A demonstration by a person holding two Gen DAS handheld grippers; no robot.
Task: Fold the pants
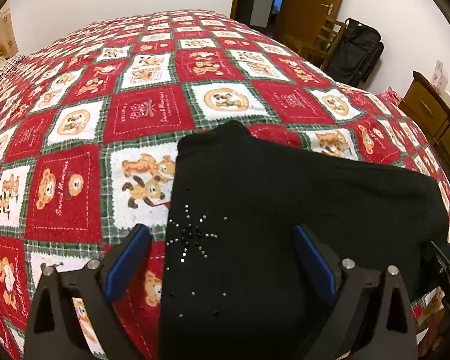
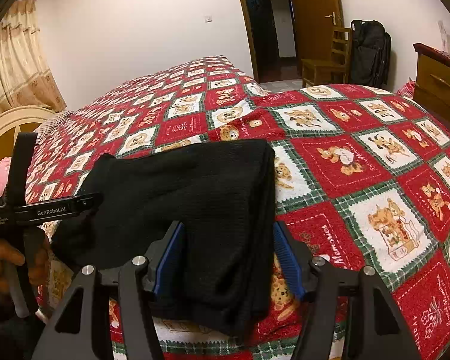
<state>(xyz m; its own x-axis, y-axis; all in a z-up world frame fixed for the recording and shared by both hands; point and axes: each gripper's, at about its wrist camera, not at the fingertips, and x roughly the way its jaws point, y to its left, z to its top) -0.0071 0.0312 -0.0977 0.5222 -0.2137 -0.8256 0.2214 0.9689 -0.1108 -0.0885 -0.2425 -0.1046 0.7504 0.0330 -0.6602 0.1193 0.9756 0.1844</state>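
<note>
Left wrist view: our left gripper (image 1: 222, 258) is spread wide, pads clear of the cloth, over the rhinestone star (image 1: 192, 235) on the folded black pants (image 1: 285, 210). Right wrist view: our right gripper (image 2: 228, 258) straddles the pants' (image 2: 195, 195) near end; left pad touches fabric, right pad stands just off the folded edge. Pants lie folded on the bear-print bedspread (image 2: 375, 180). Hand (image 2: 3, 258) holds the other gripper's handle at left.

Bare bedspread (image 1: 75, 126) lies open left and beyond the folded pants (image 1: 285, 210). A cabinet (image 1: 432, 114) crowds the bed's right edge
</note>
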